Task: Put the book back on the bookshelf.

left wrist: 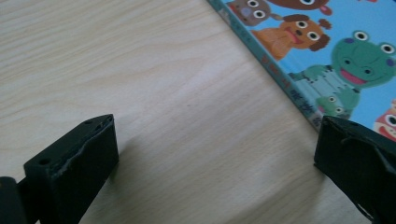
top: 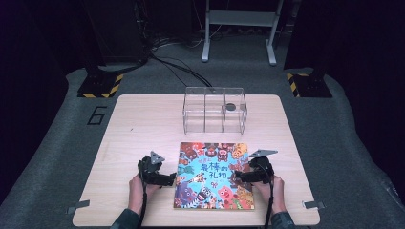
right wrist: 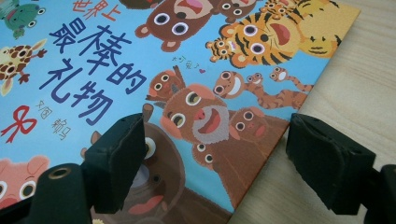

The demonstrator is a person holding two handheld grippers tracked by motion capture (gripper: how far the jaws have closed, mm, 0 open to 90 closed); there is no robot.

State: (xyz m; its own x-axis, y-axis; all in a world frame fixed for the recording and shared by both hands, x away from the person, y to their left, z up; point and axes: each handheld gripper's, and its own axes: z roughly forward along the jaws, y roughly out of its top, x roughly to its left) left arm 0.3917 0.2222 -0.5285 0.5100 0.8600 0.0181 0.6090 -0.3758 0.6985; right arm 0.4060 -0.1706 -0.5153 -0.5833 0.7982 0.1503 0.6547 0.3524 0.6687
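High view: book (top: 214,175) lengthwise, top away.

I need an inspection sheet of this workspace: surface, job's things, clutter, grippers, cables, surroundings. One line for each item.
Surface: wooden table, bare around the things.
Job's things: picture book flat, closed, near the front edge; clear box with three compartments behind it, a dark round thing in the right one.
Clutter: nothing seen.
Grippers: left gripper open over bare wood beside the book's spine; right gripper open, straddling the book's right edge.
Cables: one trails from each gripper; more on the floor.
Surroundings: grey floor, metal stand, striped bases.
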